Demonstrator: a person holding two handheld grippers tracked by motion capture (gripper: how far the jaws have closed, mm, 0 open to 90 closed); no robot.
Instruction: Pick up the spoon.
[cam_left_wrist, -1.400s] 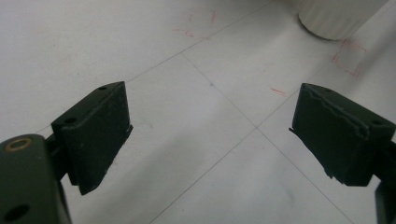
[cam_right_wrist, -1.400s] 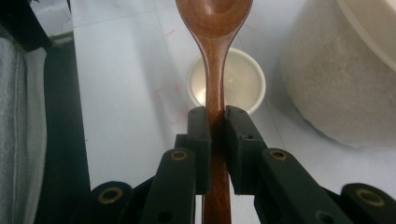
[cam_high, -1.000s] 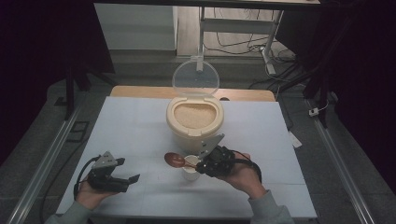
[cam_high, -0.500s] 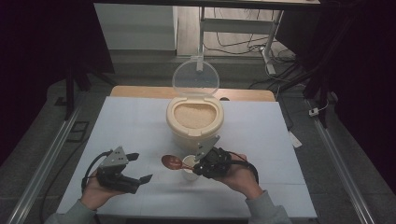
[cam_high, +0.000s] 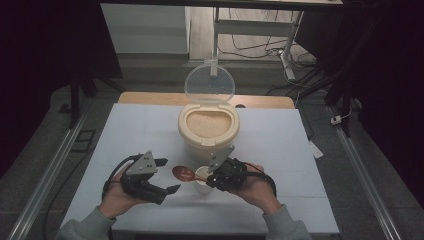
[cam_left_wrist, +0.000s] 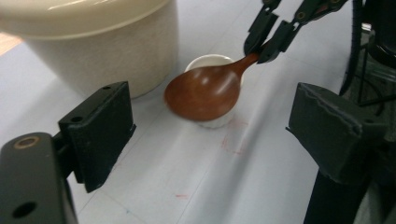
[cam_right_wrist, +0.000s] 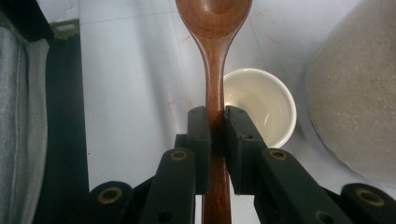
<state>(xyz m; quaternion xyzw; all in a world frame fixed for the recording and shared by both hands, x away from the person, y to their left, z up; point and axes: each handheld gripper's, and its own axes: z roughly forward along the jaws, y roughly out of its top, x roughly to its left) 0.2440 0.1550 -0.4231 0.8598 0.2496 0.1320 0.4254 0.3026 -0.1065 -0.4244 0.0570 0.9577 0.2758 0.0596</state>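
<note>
Two grippers flank the cup (cam_high: 202, 179): the right gripper (cam_high: 214, 178) clamps a spoon (cam_high: 183, 174) over it, the left gripper (cam_high: 164, 176) gapes empty nearby.

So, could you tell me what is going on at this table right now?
A person holds a gripper in each hand. The right gripper is shut on the handle of a wooden spoon, whose bowl hangs over the table beside a small white cup. The cup stands in front of an open container of pale grain. The left gripper is open and holds nothing, pointing toward the cup.
</note>
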